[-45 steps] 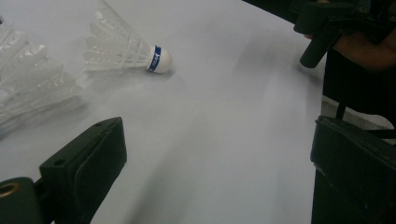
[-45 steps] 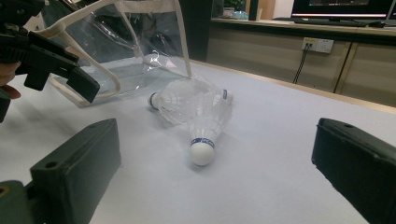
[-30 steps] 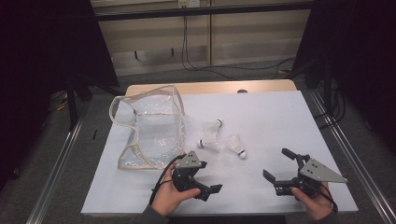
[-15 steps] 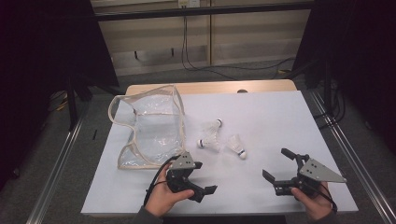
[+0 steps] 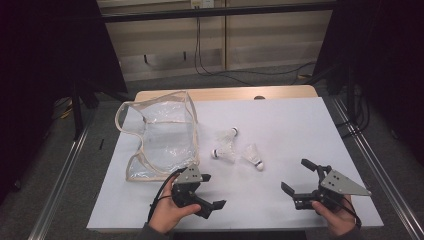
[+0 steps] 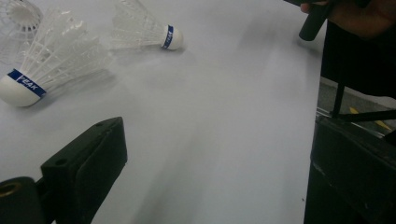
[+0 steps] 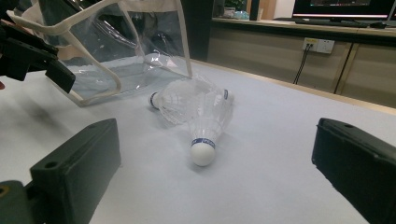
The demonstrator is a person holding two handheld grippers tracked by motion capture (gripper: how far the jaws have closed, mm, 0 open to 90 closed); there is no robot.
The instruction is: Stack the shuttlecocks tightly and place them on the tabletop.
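Observation:
Three white shuttlecocks lie in a loose cluster mid-table: one farther back [image 5: 230, 136], one in the middle [image 5: 223, 152] and one to the right [image 5: 251, 155]. A clear plastic bag [image 5: 160, 135] with cream trim lies open at the left. My left gripper [image 5: 212, 191] is open near the front edge, below the bag's corner and pointing right; its view shows shuttlecocks [image 6: 56, 65] [image 6: 144, 32] ahead and nothing between the jaws. My right gripper [image 5: 297, 176] is open at the front right, aimed at the nearest shuttlecock [image 7: 205, 126], which lies a short way beyond its jaws.
The white table top [image 5: 300, 130] is bordered by a wooden strip at the back. Metal rails [image 5: 65, 175] run along both sides on the floor. In the right gripper view, the bag [image 7: 116, 46] and the left gripper [image 7: 32, 53] stand at the far left.
My left gripper has drifted a little left and toward the front edge, staying open. The right gripper, the shuttlecocks and the bag have not moved.

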